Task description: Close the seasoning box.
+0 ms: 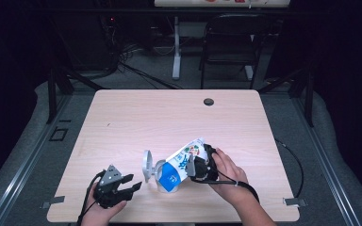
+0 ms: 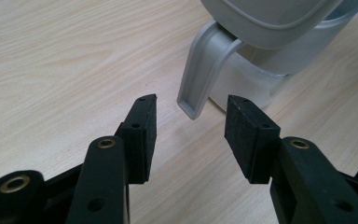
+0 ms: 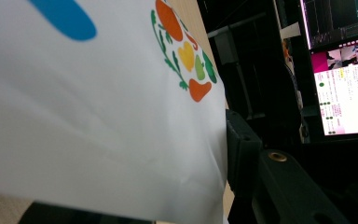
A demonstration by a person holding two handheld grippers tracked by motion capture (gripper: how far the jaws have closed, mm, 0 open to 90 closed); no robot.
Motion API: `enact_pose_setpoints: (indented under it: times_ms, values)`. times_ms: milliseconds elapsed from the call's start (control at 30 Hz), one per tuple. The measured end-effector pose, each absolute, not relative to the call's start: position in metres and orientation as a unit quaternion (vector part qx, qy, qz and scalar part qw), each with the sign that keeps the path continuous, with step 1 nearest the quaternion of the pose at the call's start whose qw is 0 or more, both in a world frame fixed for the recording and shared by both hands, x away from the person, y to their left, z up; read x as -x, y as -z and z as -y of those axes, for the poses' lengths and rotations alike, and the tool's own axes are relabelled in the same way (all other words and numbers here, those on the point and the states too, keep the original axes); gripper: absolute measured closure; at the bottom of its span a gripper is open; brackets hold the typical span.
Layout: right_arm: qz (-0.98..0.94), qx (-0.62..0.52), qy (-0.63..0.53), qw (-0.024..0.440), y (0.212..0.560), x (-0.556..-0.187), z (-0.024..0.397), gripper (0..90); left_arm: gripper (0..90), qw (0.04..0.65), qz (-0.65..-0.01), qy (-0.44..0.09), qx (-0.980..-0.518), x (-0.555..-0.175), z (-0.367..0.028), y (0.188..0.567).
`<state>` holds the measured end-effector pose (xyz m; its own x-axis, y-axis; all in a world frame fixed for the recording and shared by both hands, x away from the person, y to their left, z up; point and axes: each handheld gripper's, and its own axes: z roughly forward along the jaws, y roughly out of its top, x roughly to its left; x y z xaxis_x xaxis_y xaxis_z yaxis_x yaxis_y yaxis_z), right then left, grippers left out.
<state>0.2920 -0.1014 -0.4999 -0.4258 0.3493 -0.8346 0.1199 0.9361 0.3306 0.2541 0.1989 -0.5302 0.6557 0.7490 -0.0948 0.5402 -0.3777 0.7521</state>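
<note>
From the high view, the right gripper [image 1: 199, 165] is clamping a white carton [image 1: 181, 162] with blue and multicoloured print, and it is tilting that carton steeply, its lower end dipping down into the mouth of a pale grey pitcher [image 1: 160, 176]. The pitcher is standing near the front edge of the wooden table [image 1: 136, 122], roughly in the middle, with its round lid [image 1: 146, 165] hinging up to the left. The left gripper [image 1: 131, 187] is resting low on the table just to the left of the pitcher, jaws parted, nothing between them. Beyond the table, a black chair [image 1: 231, 42] is standing on the floor.

Over to the left gripper view: the two black jaws are standing wide apart with bare wood between the pads [image 2: 145, 135]. The pitcher's handle [image 2: 200, 70] is hanging down just ahead of the gap, close to the jaws but not touching them, and the frosted body of the pitcher [image 2: 279, 60] is sitting right behind it.

Now the right gripper view: the carton [image 3: 98, 116] is sitting very close to the lens, white with a blue patch and a cluster of orange, yellow and green shapes. One black pad [image 3: 242, 149] is pressing against the carton's edge, so the grip is firm; the other jaw is hiding behind the carton. A lit screen [image 3: 345, 79] is glowing in the dark background.
</note>
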Motion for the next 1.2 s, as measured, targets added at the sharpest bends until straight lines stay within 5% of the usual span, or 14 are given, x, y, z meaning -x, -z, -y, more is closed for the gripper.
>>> enact_pose_setpoints:
  times_ms: [1200]
  values:
    - [-0.846, -0.173, -0.131, 0.488, 0.5069, -0.2902, 0.1063, 68.8, 54.5, 0.396, -0.396, -0.133, -0.818, -0.2539, -0.1985, 0.5312]
